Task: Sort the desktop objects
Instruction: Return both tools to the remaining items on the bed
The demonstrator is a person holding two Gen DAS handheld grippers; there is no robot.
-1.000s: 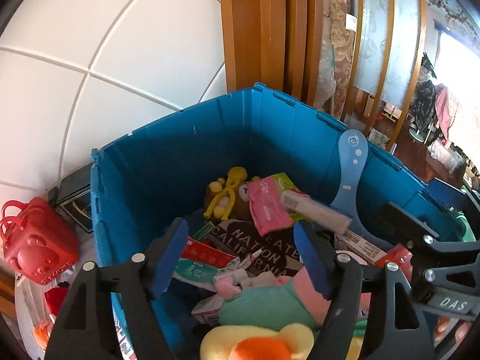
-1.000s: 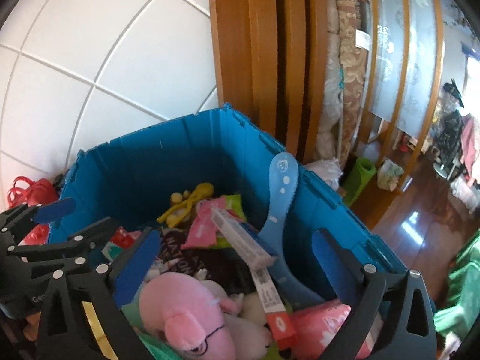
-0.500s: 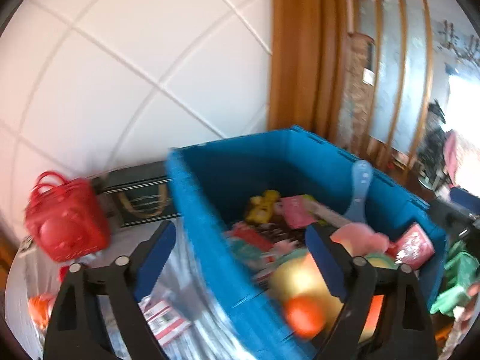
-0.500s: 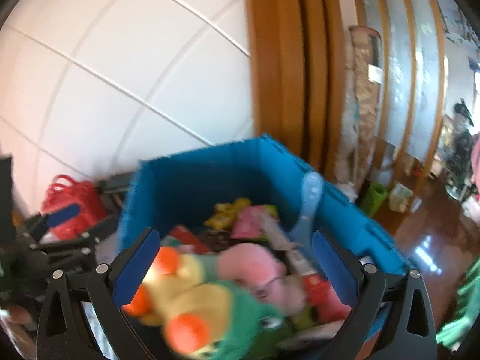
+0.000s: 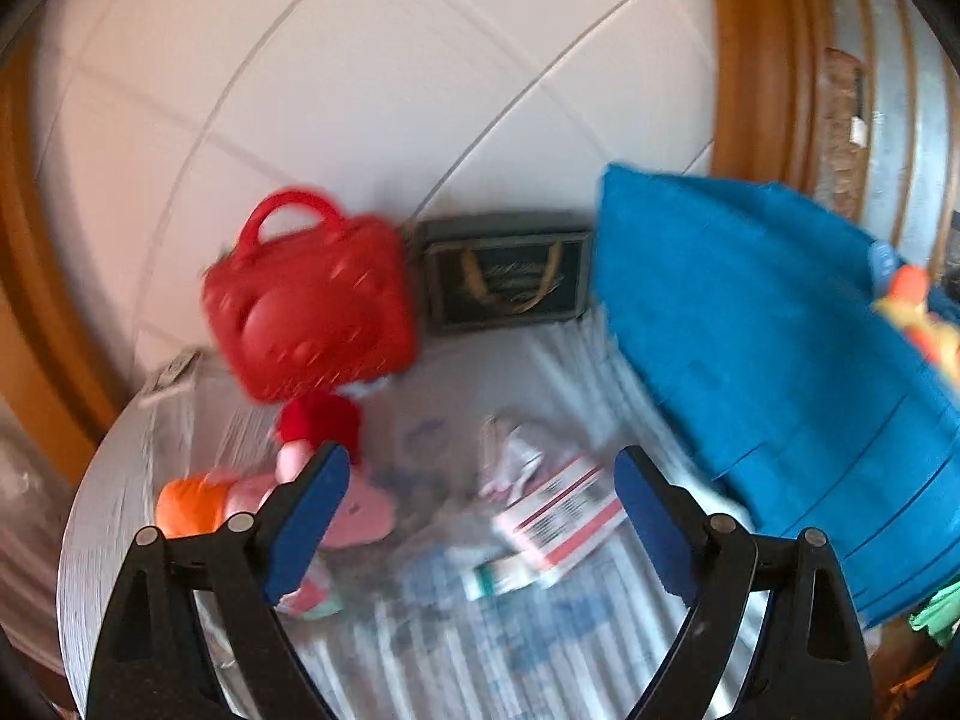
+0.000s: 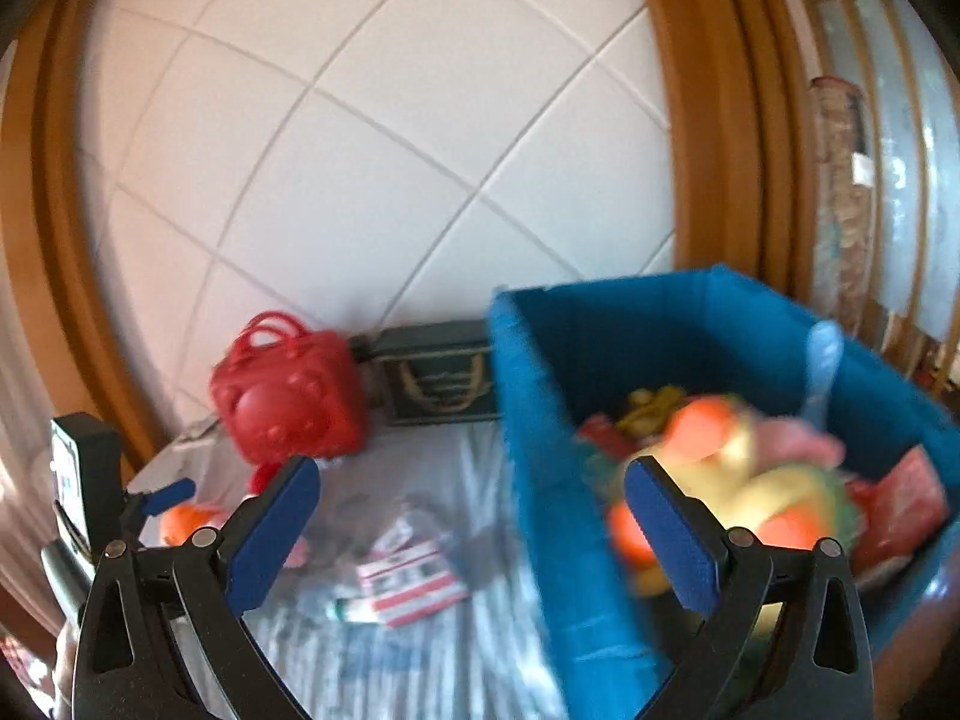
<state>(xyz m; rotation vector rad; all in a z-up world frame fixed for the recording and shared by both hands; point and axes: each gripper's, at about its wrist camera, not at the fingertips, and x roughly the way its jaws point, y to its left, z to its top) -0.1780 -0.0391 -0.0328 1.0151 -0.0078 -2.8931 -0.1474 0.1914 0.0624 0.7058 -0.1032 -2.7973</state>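
Right wrist: blue bin (image 6: 558,456) full of toys (image 6: 750,480); both grippers spread, empty.

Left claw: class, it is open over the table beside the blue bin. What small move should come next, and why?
Probably lower the left claw, open and empty, onto the red-and-white packet lying loose on the striped cloth just ahead. It is the nearest item outside the blue bin.

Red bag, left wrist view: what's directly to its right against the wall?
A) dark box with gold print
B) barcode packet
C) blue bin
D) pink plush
A: the dark box stands between the red bag and the blue bin.
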